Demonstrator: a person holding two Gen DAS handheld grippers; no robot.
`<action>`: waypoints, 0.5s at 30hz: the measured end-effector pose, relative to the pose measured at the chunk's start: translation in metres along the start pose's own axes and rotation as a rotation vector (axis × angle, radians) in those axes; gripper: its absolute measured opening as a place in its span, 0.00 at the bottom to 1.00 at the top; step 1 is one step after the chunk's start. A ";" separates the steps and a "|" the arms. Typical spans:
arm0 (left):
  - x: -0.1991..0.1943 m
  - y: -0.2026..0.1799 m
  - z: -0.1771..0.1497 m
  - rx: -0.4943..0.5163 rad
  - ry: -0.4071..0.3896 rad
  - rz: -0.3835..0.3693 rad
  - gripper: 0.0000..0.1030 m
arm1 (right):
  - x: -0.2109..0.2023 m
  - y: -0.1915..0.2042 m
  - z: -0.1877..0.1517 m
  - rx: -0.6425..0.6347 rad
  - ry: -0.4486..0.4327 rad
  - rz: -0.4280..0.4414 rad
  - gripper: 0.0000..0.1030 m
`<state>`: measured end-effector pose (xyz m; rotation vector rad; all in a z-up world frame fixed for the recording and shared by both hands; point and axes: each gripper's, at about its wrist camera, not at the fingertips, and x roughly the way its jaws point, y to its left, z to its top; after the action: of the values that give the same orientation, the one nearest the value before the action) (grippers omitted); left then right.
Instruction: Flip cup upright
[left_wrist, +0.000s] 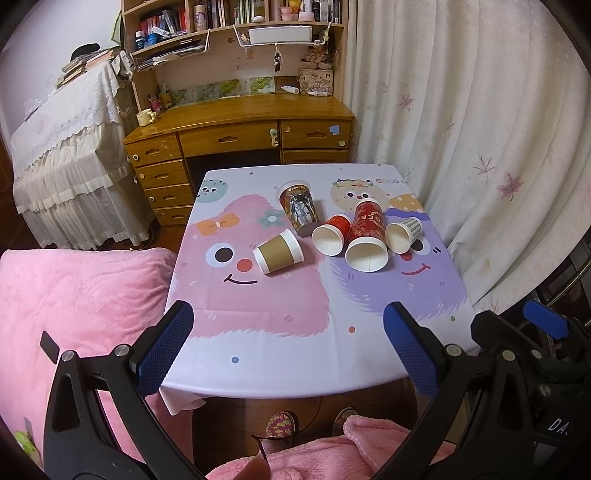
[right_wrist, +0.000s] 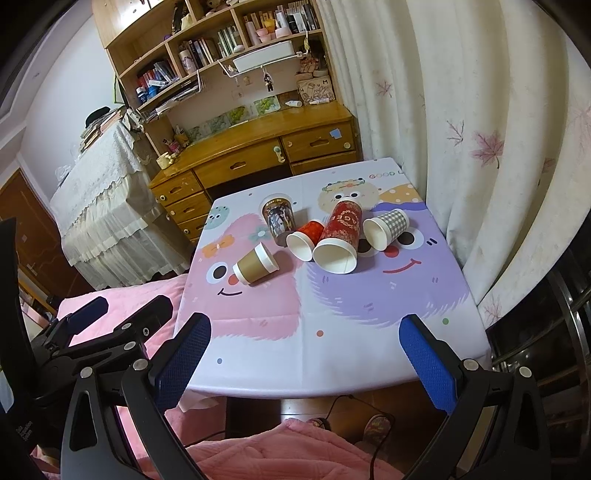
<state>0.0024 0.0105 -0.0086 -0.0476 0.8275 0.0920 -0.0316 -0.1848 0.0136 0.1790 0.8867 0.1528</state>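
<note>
Several paper cups lie on their sides on the small table (left_wrist: 295, 369): a brown cup (left_wrist: 279, 252) (right_wrist: 255, 264), a small red cup (left_wrist: 331, 235) (right_wrist: 306, 239), a tall red cup (left_wrist: 366, 236) (right_wrist: 340, 238), a checked cup (left_wrist: 403, 233) (right_wrist: 386, 228) and a dark printed cup (left_wrist: 298, 210) (right_wrist: 279, 219). My left gripper (left_wrist: 288, 347) is open and empty, above the table's near edge. My right gripper (right_wrist: 308, 363) is open and empty, also at the near edge, well short of the cups.
A pink blanket (left_wrist: 74, 314) lies left of the table and over the person's lap (right_wrist: 277, 454). A wooden desk (left_wrist: 240, 125) with shelves stands behind the table. A curtain (left_wrist: 480, 147) hangs along the right. A lace-covered piece of furniture (left_wrist: 66, 155) stands far left.
</note>
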 end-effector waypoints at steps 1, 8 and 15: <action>-0.002 0.001 -0.002 -0.001 -0.001 0.001 0.99 | 0.000 0.001 -0.002 -0.001 0.000 0.002 1.00; -0.008 0.001 -0.012 -0.005 0.002 0.017 0.99 | 0.000 0.002 -0.008 -0.003 0.003 0.007 1.00; -0.012 0.005 -0.018 -0.004 0.021 0.020 0.99 | -0.001 0.005 -0.013 0.004 0.014 0.012 1.00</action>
<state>-0.0193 0.0136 -0.0114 -0.0436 0.8487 0.1124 -0.0431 -0.1785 0.0074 0.1873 0.8995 0.1637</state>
